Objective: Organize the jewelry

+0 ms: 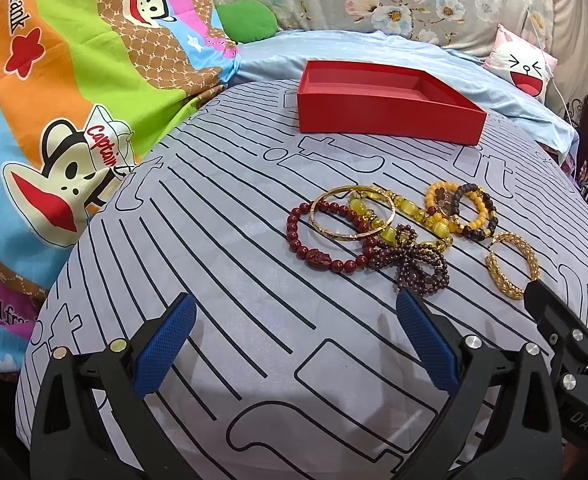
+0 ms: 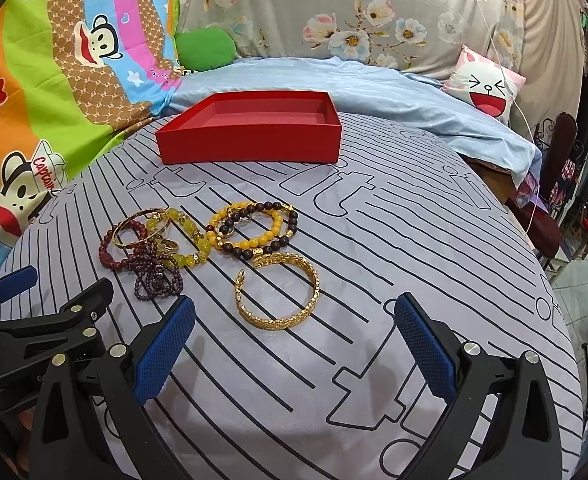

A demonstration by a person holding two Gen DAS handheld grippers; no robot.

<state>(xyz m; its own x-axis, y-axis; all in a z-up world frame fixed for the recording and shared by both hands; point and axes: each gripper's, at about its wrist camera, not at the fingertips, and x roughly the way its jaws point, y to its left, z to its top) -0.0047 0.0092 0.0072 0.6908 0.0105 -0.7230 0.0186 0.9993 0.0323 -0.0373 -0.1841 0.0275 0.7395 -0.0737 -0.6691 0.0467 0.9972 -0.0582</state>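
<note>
- The left gripper hangs over the striped cloth with its blue fingers spread wide. Nothing is between them.
- The right gripper hangs over the same cloth, fingers spread wide too, and it holds nothing.
- A red box sits open at the far side of the cloth. No jewelry is in it.
- The bracelets lie in a bunch on the cloth, between the box and the grippers.
- A dark red bead bracelet lies on the left of the bunch, with a thin gold bangle partly over it.
- Yellow bead bracelets and dark brown beads are mixed together in the middle.
- A purple bead string lies in loops, close to the left gripper's right finger.
- A wide gold cuff lies by itself, just in front of the right gripper.
- A bright monkey blanket is on the left, and a pillow with a laughing face is far back on the right.
</note>
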